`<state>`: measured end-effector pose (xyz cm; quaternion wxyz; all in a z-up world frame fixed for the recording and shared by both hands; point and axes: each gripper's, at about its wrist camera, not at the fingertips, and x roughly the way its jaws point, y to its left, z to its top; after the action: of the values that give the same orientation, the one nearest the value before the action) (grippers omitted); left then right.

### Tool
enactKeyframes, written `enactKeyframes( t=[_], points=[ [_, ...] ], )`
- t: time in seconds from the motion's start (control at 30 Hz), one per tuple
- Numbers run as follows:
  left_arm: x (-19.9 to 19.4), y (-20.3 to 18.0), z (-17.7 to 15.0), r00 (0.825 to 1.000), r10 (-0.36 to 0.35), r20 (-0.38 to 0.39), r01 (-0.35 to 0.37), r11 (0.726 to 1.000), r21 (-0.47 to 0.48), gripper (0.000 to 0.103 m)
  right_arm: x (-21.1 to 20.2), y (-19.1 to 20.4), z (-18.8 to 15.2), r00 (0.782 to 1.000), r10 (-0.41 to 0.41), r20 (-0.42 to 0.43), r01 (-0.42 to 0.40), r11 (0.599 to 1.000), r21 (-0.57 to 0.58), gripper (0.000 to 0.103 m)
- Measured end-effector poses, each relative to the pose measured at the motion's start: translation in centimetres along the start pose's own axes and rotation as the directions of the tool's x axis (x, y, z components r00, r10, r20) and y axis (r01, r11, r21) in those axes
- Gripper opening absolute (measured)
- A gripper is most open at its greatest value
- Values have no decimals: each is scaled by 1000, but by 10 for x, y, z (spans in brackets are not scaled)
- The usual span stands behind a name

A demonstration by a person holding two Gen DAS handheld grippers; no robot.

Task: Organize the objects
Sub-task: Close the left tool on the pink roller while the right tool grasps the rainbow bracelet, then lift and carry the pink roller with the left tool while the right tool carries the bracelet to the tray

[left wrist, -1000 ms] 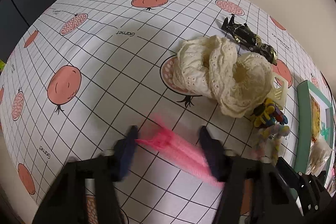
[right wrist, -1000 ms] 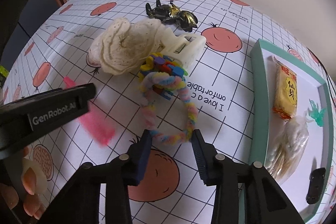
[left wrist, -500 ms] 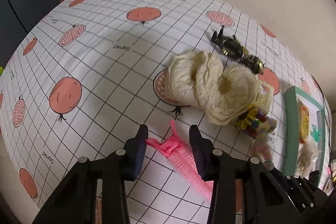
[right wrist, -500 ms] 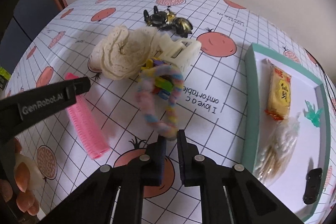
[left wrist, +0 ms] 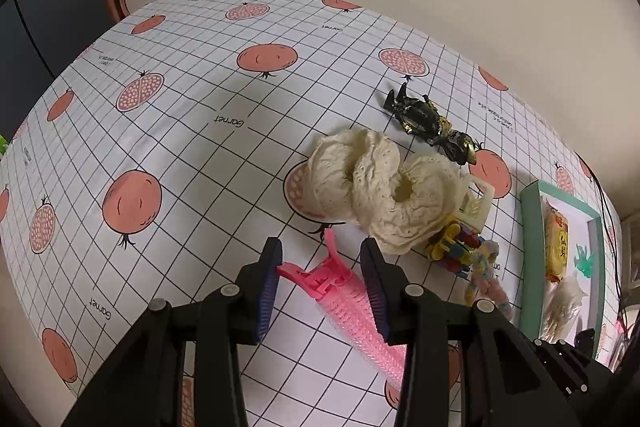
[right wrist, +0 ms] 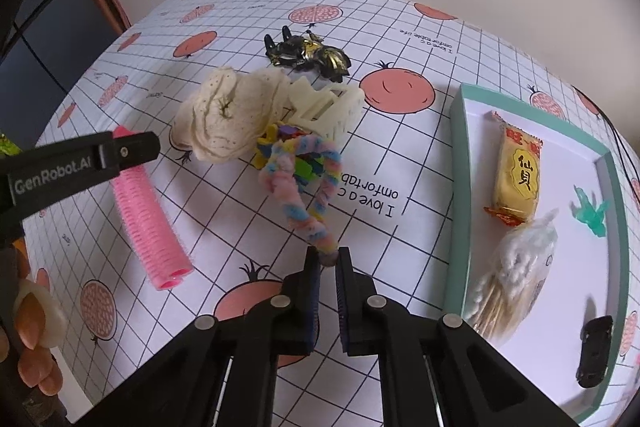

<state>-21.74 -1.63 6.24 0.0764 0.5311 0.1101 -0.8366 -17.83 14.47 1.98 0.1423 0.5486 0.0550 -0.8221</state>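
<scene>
Landmark: your teal tray point(right wrist: 460, 187), at the tablecloth's right. Left of it sits the cream scrunchie point(right wrist: 228, 119). Farther left, your left gripper point(left wrist: 320, 267) stands open around the pink roller point(left wrist: 348, 303). Your right gripper point(right wrist: 329, 263) pinches the pastel loop point(right wrist: 304, 183) (lifted, beside the scrunchie).
</scene>
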Motion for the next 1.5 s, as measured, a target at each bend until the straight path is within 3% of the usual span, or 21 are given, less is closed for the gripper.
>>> enactKeyframes(
  t=[0.53,0.63,0.7,0.83,0.9,1.1,1.33,1.5],
  points=[
    [24,-10,-11,997,21,-77,-15,997,72,42,12,2,-3,999,3,-36,-4,1000,-19,10],
    [27,-13,-13,996,31,-83,-24,996,89,42,10,2,-4,1000,7,-29,-7,1000,-19,19],
    [29,-13,-15,995,37,-94,-27,995,100,42,9,1,-4,1000,10,-27,-10,1000,-19,37],
    [32,-13,-17,993,39,-110,-27,994,107,42,6,0,-4,1000,19,-19,-19,1000,-18,40],
    [31,-13,-17,993,38,-110,-27,994,107,42,5,0,-3,999,30,-14,-31,999,-14,53],
    [31,-11,-18,993,33,-113,-21,994,107,42,4,0,-2,999,37,4,-37,999,-12,63],
    [31,-11,-18,993,29,-114,-17,994,108,42,11,-4,3,1000,23,16,-23,999,36,62],
    [30,-11,-19,993,28,-117,-15,994,109,42,9,-7,6,999,24,29,-26,998,53,24]
  ],
)
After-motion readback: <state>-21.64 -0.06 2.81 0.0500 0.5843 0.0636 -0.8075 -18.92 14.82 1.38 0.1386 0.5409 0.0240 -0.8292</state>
